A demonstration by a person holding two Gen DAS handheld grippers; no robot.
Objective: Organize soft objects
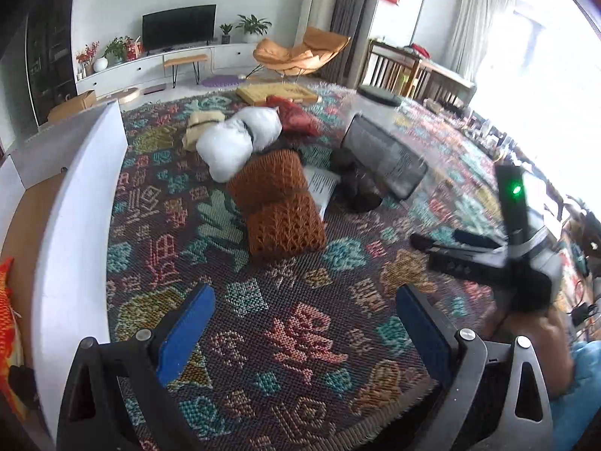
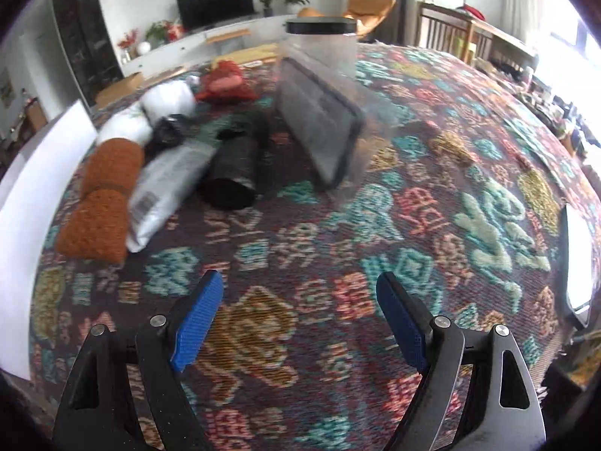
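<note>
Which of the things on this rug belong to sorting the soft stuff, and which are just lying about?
For the job:
orange knit bundle
white bundle
red cushion
cream bundle
black roll
clear bin

Lying about:
silver packet
television
orange chair
potted plant

- Left gripper [image 1: 304,323]: black angular arms, ridged blue pads [image 1: 184,330], round silver screws at the joints.
- Right gripper [image 2: 300,319]: same build; seen from the left camera, a green light glows on its black body.
- Sleeve [image 1: 582,383]: blue.
</note>
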